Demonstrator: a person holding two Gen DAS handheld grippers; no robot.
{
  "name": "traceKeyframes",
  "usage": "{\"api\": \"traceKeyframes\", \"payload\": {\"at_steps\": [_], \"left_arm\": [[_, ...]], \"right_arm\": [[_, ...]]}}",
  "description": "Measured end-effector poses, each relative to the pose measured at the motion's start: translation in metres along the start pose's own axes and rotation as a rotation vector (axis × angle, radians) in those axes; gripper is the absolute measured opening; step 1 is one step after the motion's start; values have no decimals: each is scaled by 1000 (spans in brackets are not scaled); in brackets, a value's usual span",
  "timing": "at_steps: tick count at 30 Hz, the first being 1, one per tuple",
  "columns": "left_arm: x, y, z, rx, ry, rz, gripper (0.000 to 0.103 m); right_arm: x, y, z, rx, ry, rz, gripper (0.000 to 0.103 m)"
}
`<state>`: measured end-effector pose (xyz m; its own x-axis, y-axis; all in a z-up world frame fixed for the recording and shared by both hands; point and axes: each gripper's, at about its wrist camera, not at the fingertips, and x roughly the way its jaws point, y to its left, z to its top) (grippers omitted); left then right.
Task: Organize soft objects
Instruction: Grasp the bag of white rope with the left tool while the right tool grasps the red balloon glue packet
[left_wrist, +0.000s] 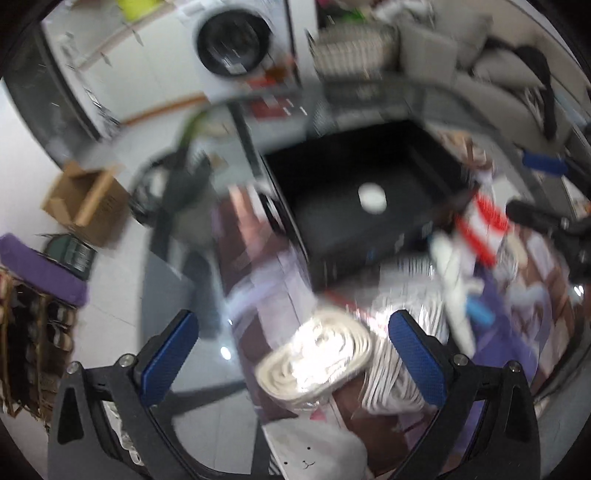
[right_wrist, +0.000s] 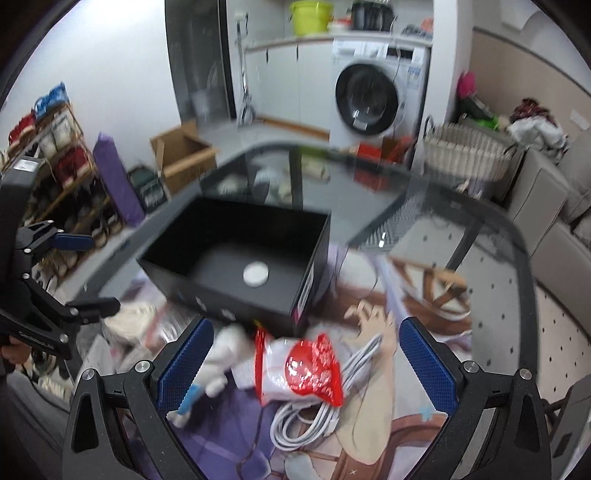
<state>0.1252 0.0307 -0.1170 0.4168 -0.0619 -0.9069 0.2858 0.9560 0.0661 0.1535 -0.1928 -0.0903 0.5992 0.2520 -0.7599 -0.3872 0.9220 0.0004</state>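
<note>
Right wrist view: right gripper (right_wrist: 306, 360) stands spread wide, holding nothing, above a red-and-white pouch (right_wrist: 300, 373) lying on a coiled white cable (right_wrist: 314, 417). Beyond these, a black box (right_wrist: 236, 258) rests on the glass bench (right_wrist: 491, 258). Left gripper (left_wrist: 293, 354), likewise spread and unloaded, frames a rolled white bundle (left_wrist: 317, 363).

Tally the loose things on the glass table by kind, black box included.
Black box: 1
White disc in the box: 1
Red and white bag: 1
White cable bundle: 1
Rolled cream cloth: 1
Total: 5
</note>
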Motion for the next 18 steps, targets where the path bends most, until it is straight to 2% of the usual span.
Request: {"api": "traceKeyframes", "payload": {"at_steps": [2, 6, 10, 16, 18], "left_arm": [[16, 1, -3, 27, 48, -21, 103], [22, 2, -5, 54, 65, -66, 103], [37, 6, -6, 74, 98, -81, 103], [46, -1, -8, 86, 112, -93, 103], [47, -2, -9, 93, 124, -101, 100]], "right_arm": [[13, 0, -6, -10, 43, 11, 103], [40, 4, -18, -63, 116, -17, 103], [57, 5, -23, -79, 170, -9, 103], [66, 14, -30, -119, 196, -9, 103], [67, 16, -32, -140, 194, -12, 103]]}}
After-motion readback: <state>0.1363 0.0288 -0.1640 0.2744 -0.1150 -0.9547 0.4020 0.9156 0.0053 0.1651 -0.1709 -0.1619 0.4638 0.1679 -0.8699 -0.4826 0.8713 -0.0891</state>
